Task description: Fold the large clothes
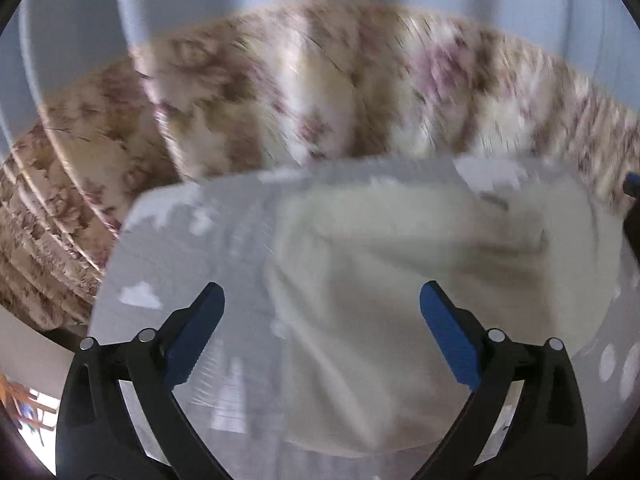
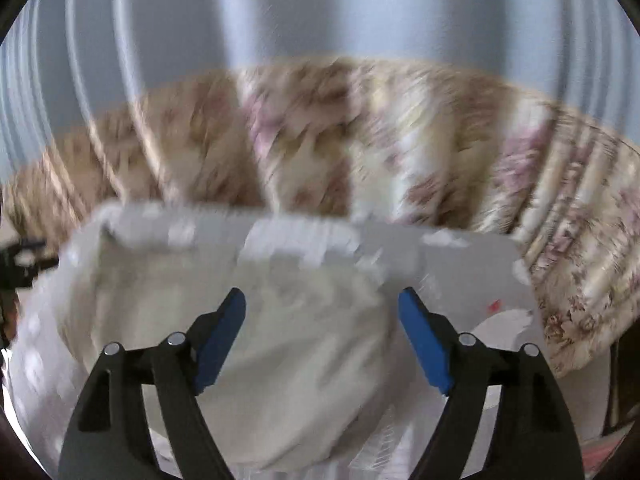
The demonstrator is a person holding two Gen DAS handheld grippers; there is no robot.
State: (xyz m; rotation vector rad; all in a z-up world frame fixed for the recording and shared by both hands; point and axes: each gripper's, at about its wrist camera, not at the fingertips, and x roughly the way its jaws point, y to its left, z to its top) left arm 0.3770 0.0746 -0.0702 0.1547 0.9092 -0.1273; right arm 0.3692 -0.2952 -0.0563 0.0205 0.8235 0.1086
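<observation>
A cream-white garment [image 1: 384, 280] lies crumpled on a grey table [image 1: 180, 264] with white patches. It also shows in the right wrist view [image 2: 288, 360]. My left gripper [image 1: 322, 294] is open and empty, its blue pads hanging above the garment's left part. My right gripper [image 2: 322, 298] is open and empty above the garment's upper right part. Both views are blurred by motion. A dark gripper part [image 1: 632, 192] shows at the right edge of the left wrist view, and another [image 2: 20, 260] at the left edge of the right wrist view.
A floral beige and pink sofa [image 1: 320, 92] stands right behind the table, also in the right wrist view [image 2: 360, 148]. Pale blue curtains [image 2: 320, 12] hang behind it. The table's left edge [image 1: 108, 272] drops off near the sofa arm.
</observation>
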